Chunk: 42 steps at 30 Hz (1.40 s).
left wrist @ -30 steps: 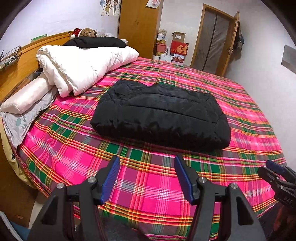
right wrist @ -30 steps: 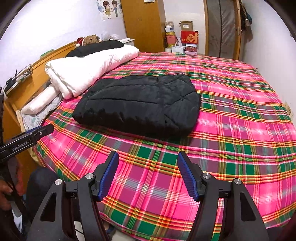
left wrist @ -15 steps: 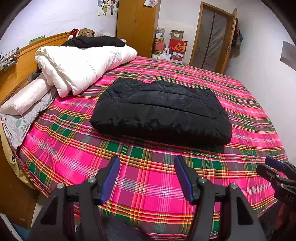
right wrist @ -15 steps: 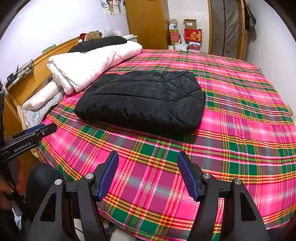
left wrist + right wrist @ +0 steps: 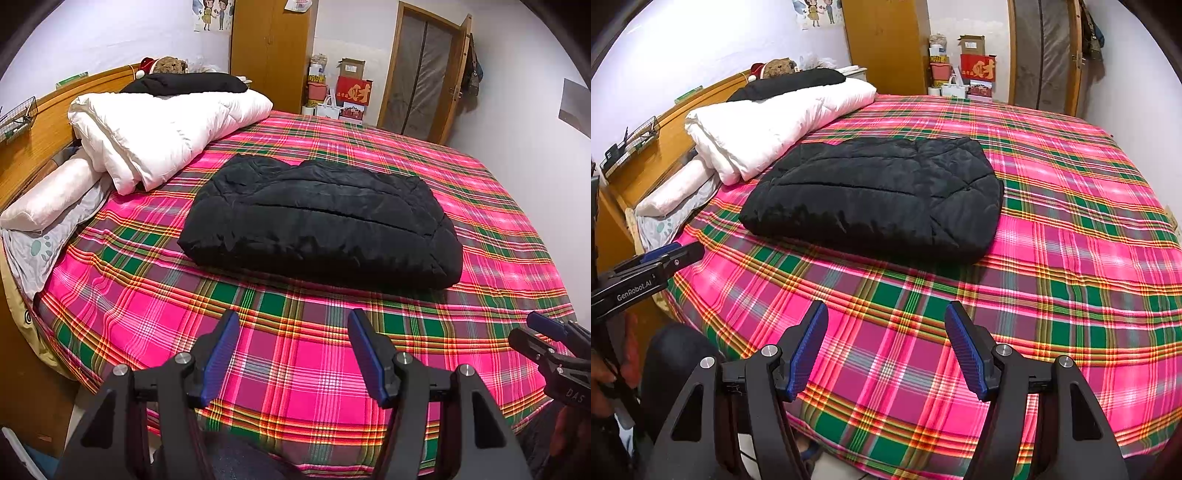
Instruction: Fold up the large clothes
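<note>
Left tool and right tool both released, jaws apart, nothing between the blue pads; each hangs over the near edge of the bed, tilted down toward the plaid sheet. Straight ahead of both tools, well apart from the fingertips, lies the black padded jacket: already a compact rectangular bundle, layers stacked, edges roughly squared (sleeves not visible, presumably tucked inside). Judging by this, the folding looks finished or nearly so; at most a final smoothing or squaring of the lumpy top edge remains. Beyond the jacket and off to the left of the tools, a rolled white duvet against the headboard, untouched.
</note>
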Tool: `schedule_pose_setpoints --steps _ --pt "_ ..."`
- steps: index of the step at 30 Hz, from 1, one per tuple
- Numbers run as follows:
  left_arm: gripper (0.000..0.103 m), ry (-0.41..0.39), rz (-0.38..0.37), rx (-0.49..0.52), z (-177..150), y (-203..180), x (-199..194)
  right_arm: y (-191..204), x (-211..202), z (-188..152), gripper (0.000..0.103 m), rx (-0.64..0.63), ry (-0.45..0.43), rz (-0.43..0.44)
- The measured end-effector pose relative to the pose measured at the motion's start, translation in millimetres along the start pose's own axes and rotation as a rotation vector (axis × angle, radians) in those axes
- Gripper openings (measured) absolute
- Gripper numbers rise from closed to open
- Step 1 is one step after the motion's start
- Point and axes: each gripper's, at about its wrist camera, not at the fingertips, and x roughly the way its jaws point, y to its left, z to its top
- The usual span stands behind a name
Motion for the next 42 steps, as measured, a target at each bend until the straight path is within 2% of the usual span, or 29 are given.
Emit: schedule_pose_setpoints --steps 14,18,25,35,39,42 --pt "0.063 -0.001 -0.001 0.008 0.2 -3.6 -4.3 -1.0 -0.4 -0.1 0.066 0.001 0.001 0.000" --pt "0.063 0.004 -0.041 -0.018 0.7 -2.3 -5.3 -0.8 -0.6 -0.1 0.066 0.001 -0.001 0.000" --pt "0.063 0.002 -0.059 -0.039 0.6 -0.4 -7.2 -1.6 -1.7 -0.2 0.066 0.000 -0.001 0.001" --pt "0.063 0.000 -0.061 -0.060 0.5 0.6 -10.3 -1.4 -2.3 -0.1 0.066 0.000 -0.002 0.001" --pt "0.063 0.002 -0.034 -0.051 1.0 -1.5 -10.8 -1.3 -4.2 0.7 0.066 0.001 -0.002 0.000" --pt "0.063 0.012 -0.055 -0.061 1.2 -1.1 -9.6 -2.0 -5.5 2.0 0.066 0.000 -0.004 0.000"
